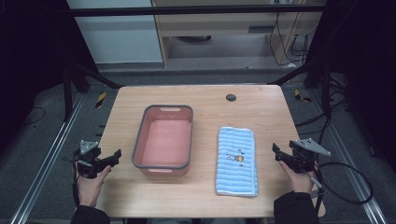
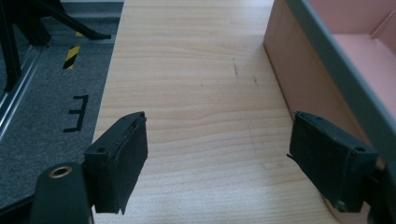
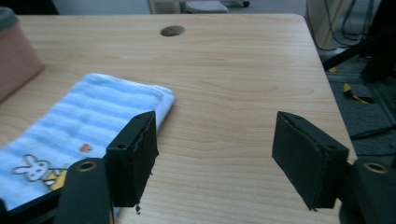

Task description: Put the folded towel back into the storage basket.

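Observation:
A pink tub with a grey rim (image 1: 138,140) stands empty left of the table's middle; its side wall (image 2: 299,60) rises at the right of the left gripper view. To its right lies a folded blue-and-white striped towel (image 1: 236,161) with a small cartoon print, also seen as the towel (image 3: 79,126) in the right gripper view. My left gripper (image 1: 113,157) is open over the table's left edge, nothing between its jaws. My right gripper (image 1: 279,153) is open just right of the towel, holding nothing.
The wooden table (image 1: 210,100) has a dark round grommet (image 1: 231,97) near its far edge. Black frame legs and cables (image 1: 345,182) surround the table on the grey floor. Bare wood lies between the towel and the right edge.

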